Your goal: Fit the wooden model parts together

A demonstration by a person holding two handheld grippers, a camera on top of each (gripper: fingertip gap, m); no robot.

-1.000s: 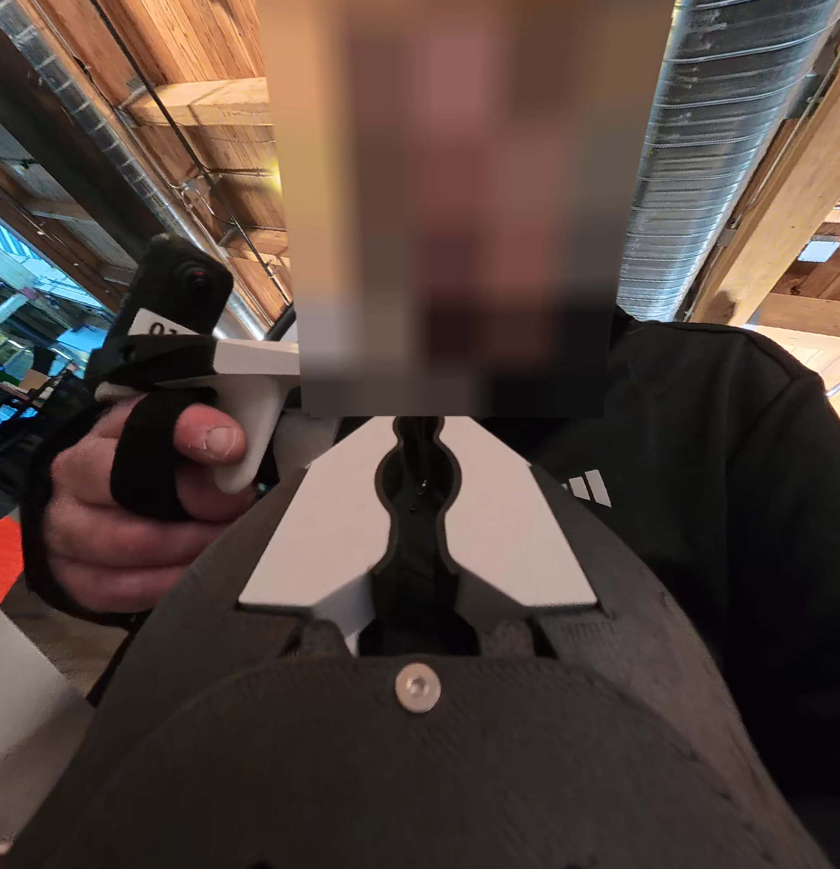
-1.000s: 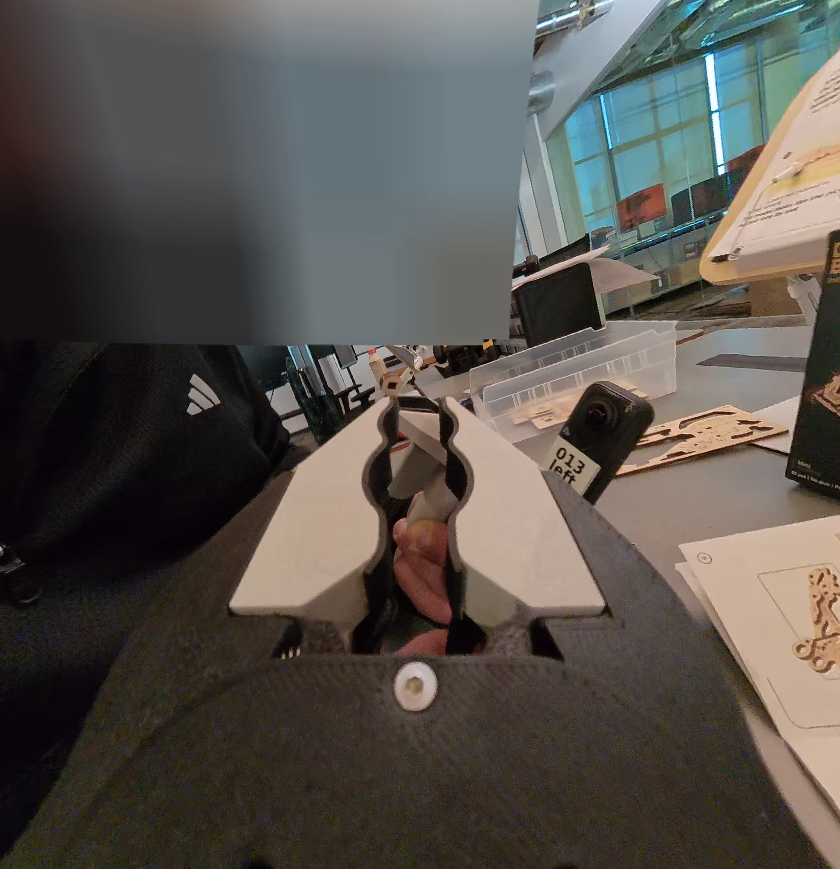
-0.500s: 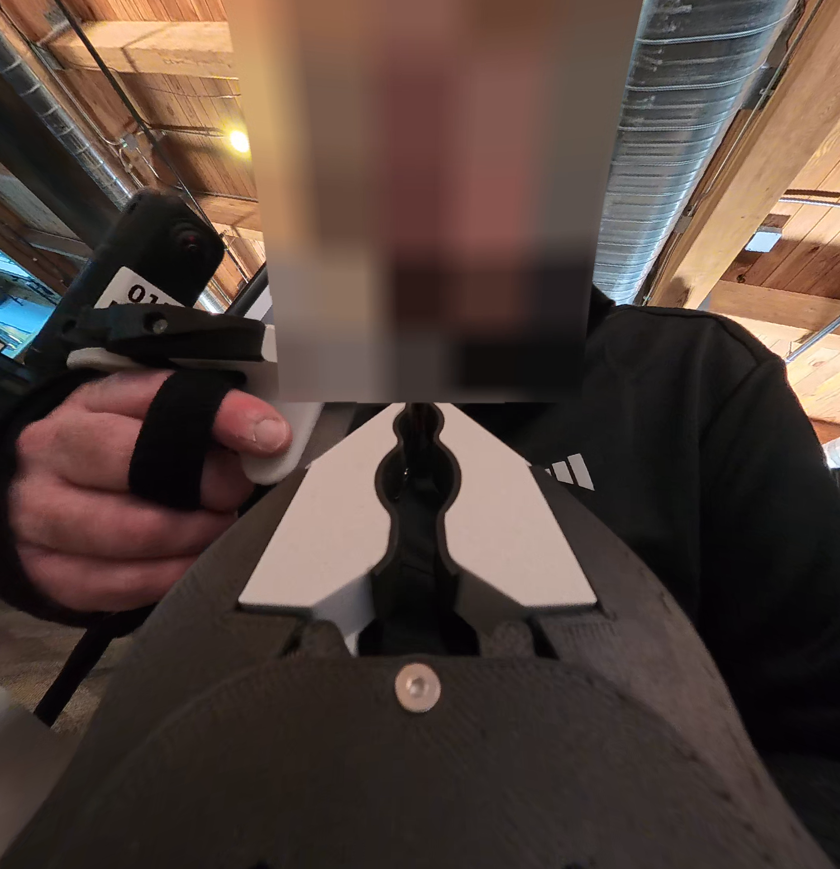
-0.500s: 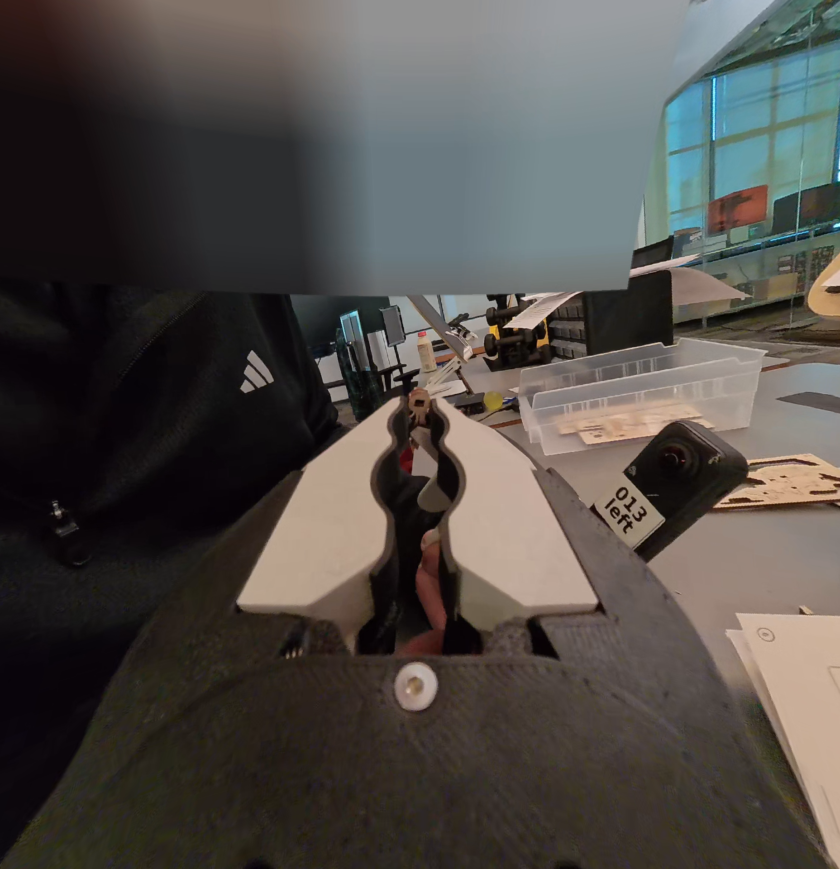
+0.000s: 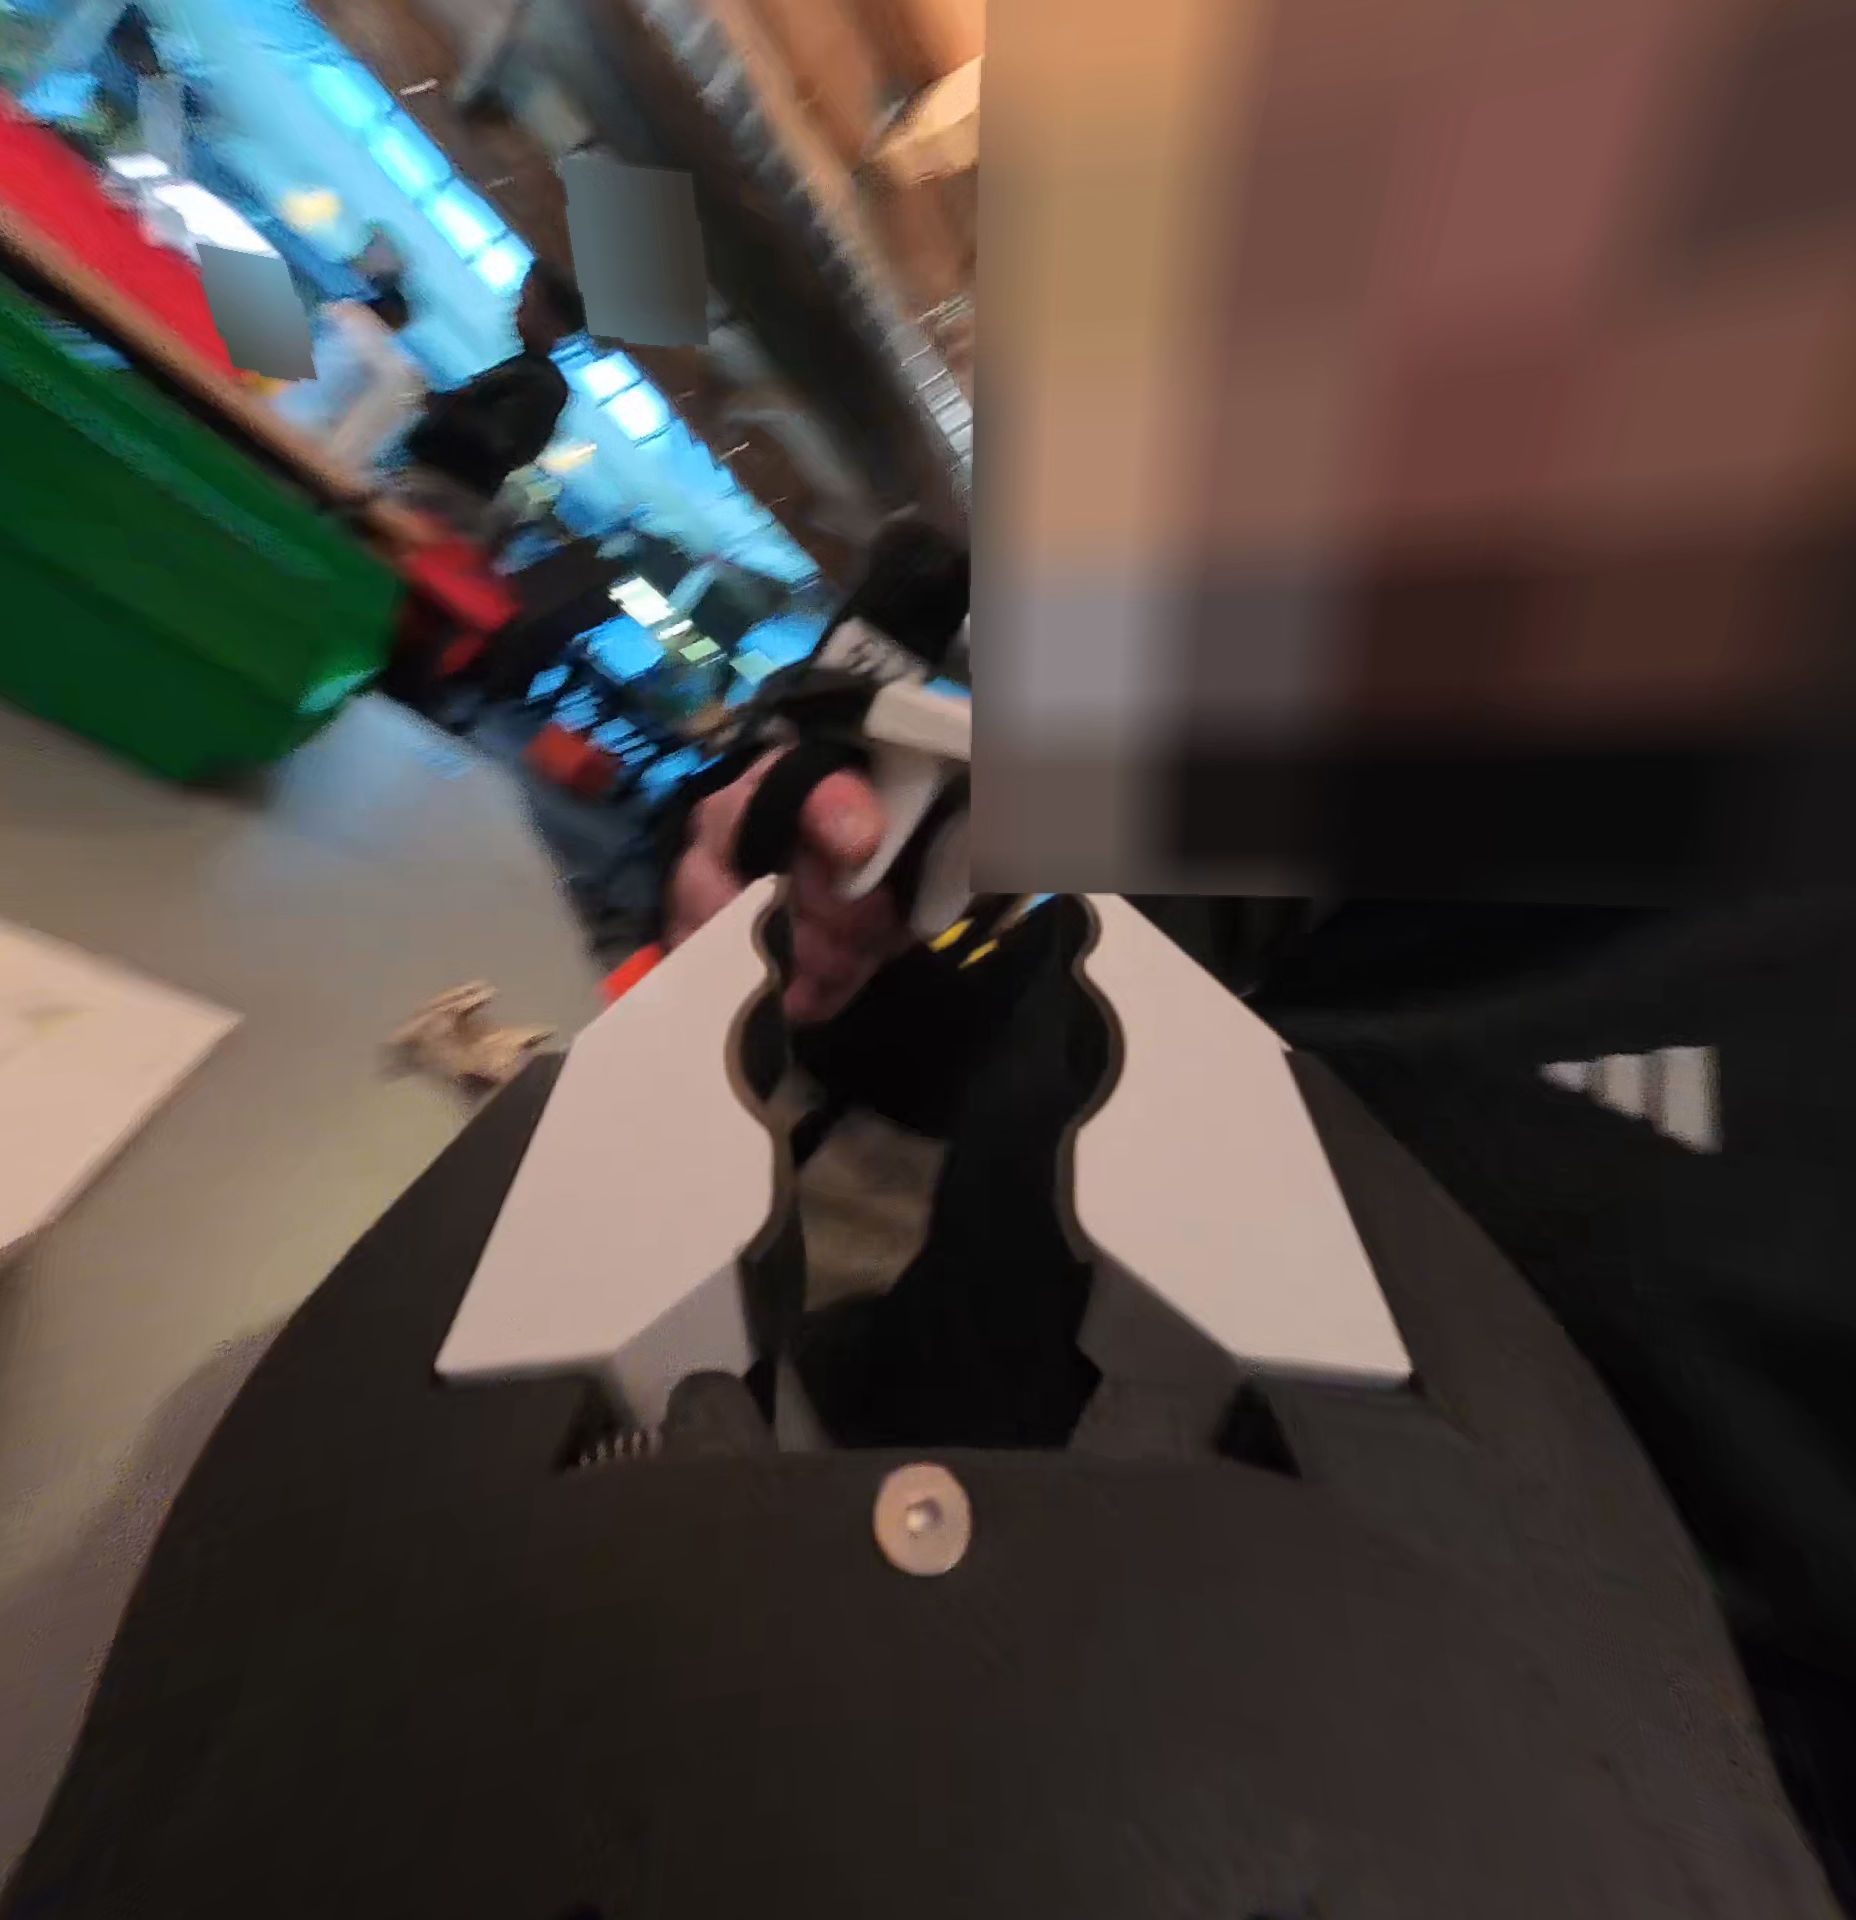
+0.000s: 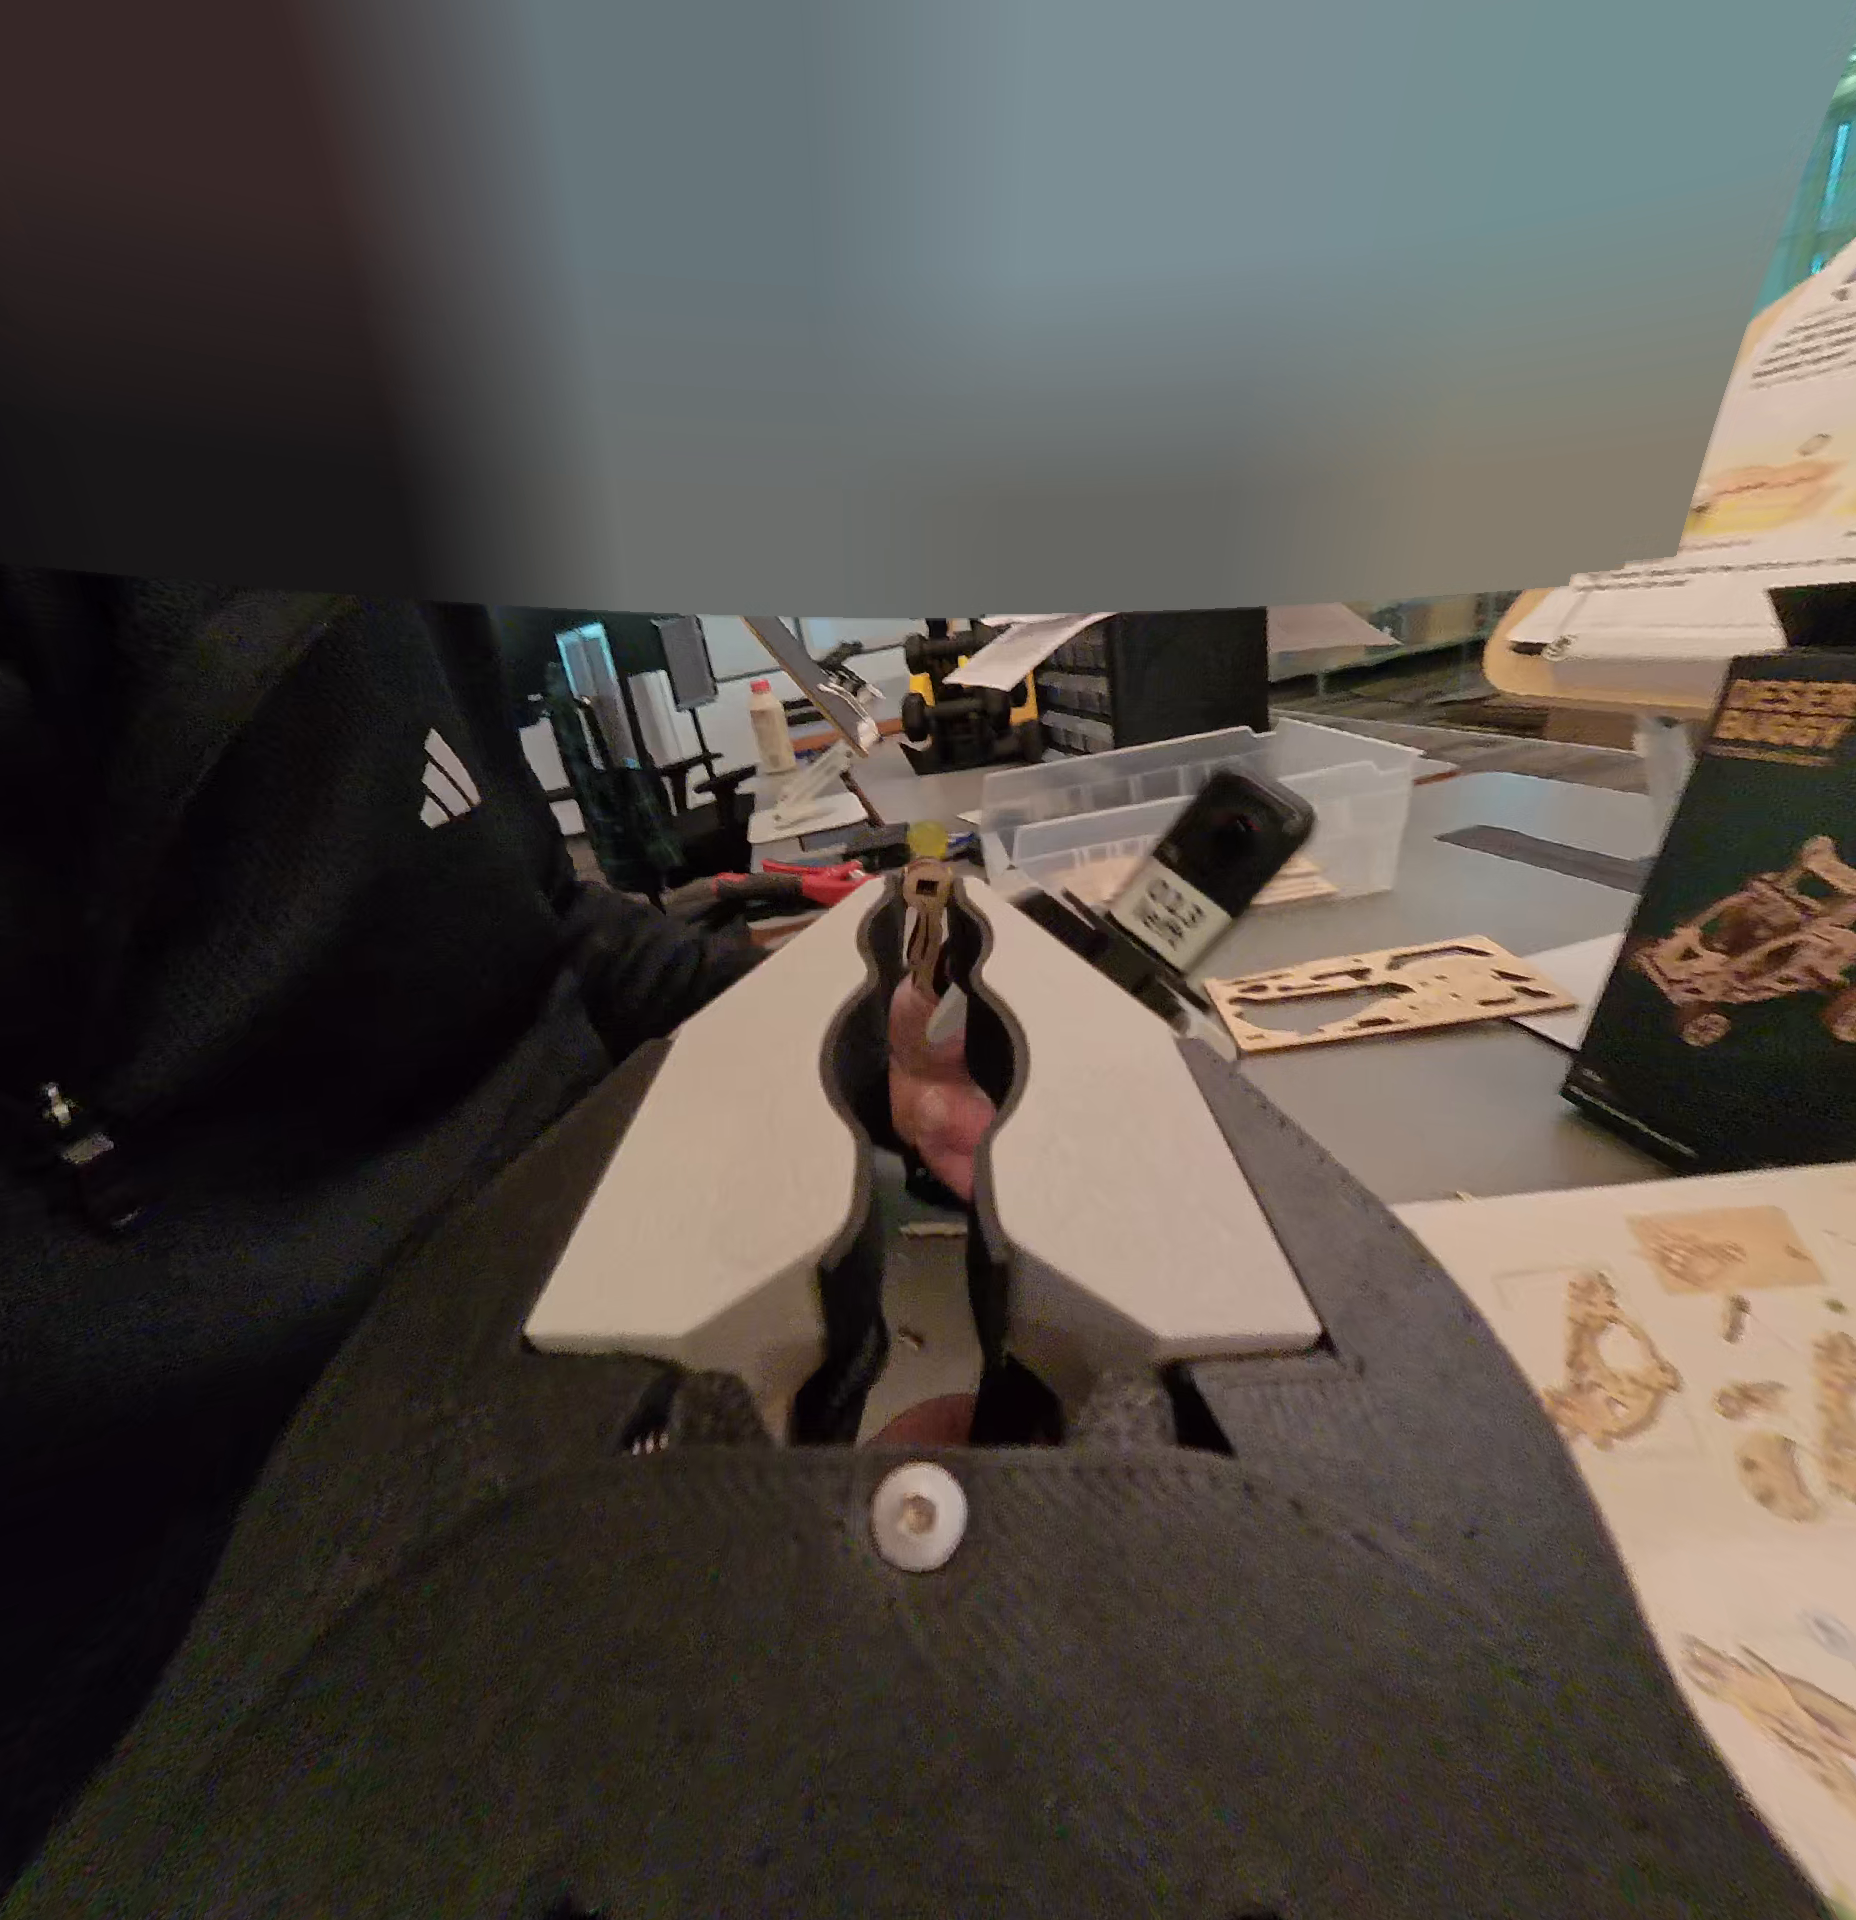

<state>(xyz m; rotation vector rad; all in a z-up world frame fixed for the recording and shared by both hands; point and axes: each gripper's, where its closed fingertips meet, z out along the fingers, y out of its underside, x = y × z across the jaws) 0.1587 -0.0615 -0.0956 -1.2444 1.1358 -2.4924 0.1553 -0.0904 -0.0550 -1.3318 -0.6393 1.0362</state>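
In the right wrist view my right gripper (image 6: 926,896) is shut on a small thin wooden part (image 6: 924,925) that stands upright between its fingertips. In the left wrist view, which is blurred by motion, my left gripper (image 5: 929,906) is open wide with nothing between its fingers. The right gripper and the hand that holds it (image 5: 851,821) show just beyond the left one's tips. The left gripper's black camera (image 6: 1230,842) shows to the right of my right fingertips. A small wooden piece (image 5: 456,1039) lies on the grey table (image 5: 280,914).
A punched-out wooden sheet (image 6: 1391,987) lies on the table. Behind it stands a clear plastic bin (image 6: 1339,779). A black kit box (image 6: 1755,935) stands at the right. Instruction sheets (image 6: 1682,1455) lie at the front right. The person's black jacket (image 6: 228,935) fills the left. My hands' fingertips stand some 5 centimetres from each other.
My left gripper has opened from shut and swung down towards the table. My right gripper still holds the wooden part and has turned a little to the right.
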